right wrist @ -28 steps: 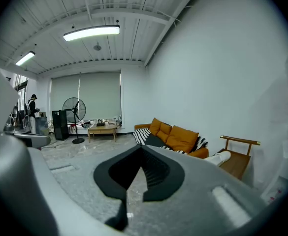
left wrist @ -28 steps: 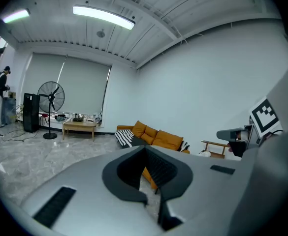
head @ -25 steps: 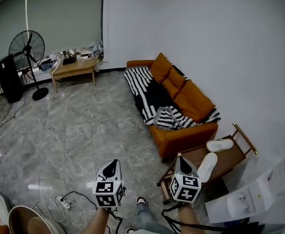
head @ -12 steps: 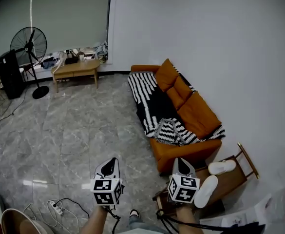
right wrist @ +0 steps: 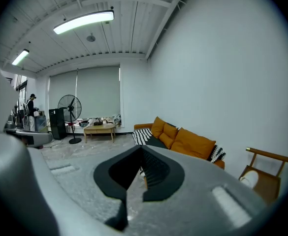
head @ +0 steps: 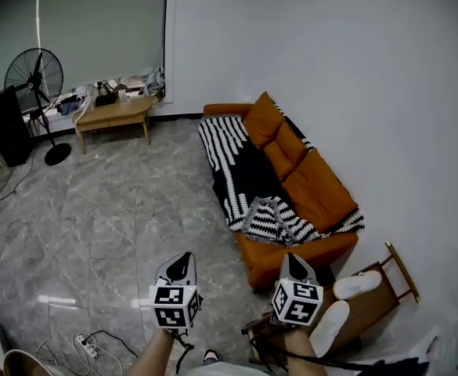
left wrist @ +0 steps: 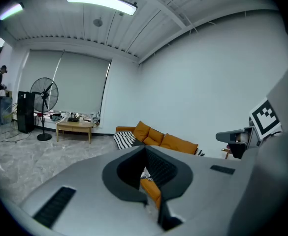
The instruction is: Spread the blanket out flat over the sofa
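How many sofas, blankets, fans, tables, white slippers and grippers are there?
sofa: 1
blanket: 1
fan: 1
table: 1
slippers: 2
grippers: 2, the left gripper and the right gripper
Total: 8

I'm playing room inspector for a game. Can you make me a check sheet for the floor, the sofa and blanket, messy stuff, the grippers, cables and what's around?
Surface: floor, shiny grey stone tiles.
Job's things: orange sofa; striped blanket lies along its seat, bunched at the near end, not flat.
Clutter: white slippers on a wooden rack; small items on the low table.
Grippers: left gripper and right gripper both shut, empty, apart from the sofa.
Cables: power strip with cords on the floor near the person's feet.
Surroundings: standing fan, white wall.
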